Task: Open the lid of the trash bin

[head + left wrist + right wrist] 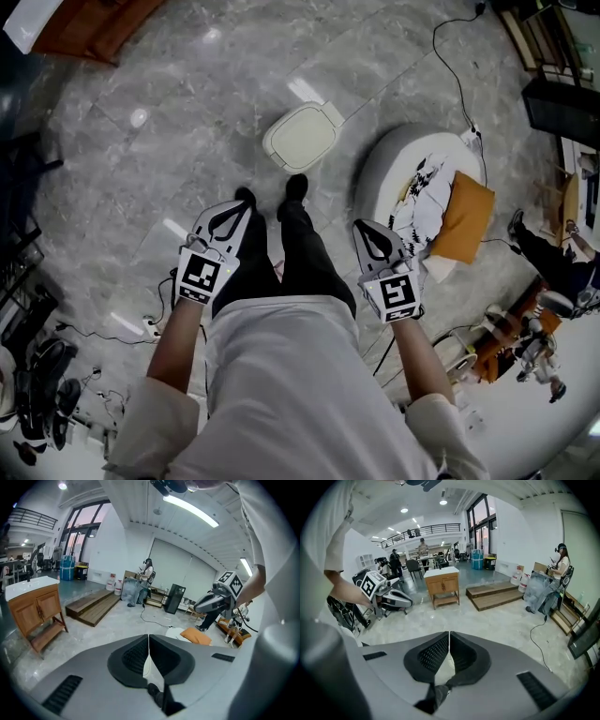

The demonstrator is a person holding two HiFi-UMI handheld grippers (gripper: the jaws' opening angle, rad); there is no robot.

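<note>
The trash bin (pixel 302 137) is a low white bin with a rounded square lid that lies flat and closed. It stands on the grey marble floor just ahead of the person's black shoes. My left gripper (pixel 244 202) hangs over the left leg, below and left of the bin, its jaws shut with nothing in them. My right gripper (pixel 362 226) hangs over the right side, below and right of the bin, and is shut and empty as well. In the left gripper view the jaws (pixel 148 637) meet along a thin line. The right gripper view shows the same (pixel 449 634). Neither gripper touches the bin.
A round white seat (pixel 394 155) with an orange cushion (pixel 466 217) stands right of the bin. A black cable (pixel 457 77) runs across the floor behind it. A wooden cabinet (pixel 94 23) is at far left, and gear clutters the left edge (pixel 37 375). A seated person (pixel 548 258) is at right.
</note>
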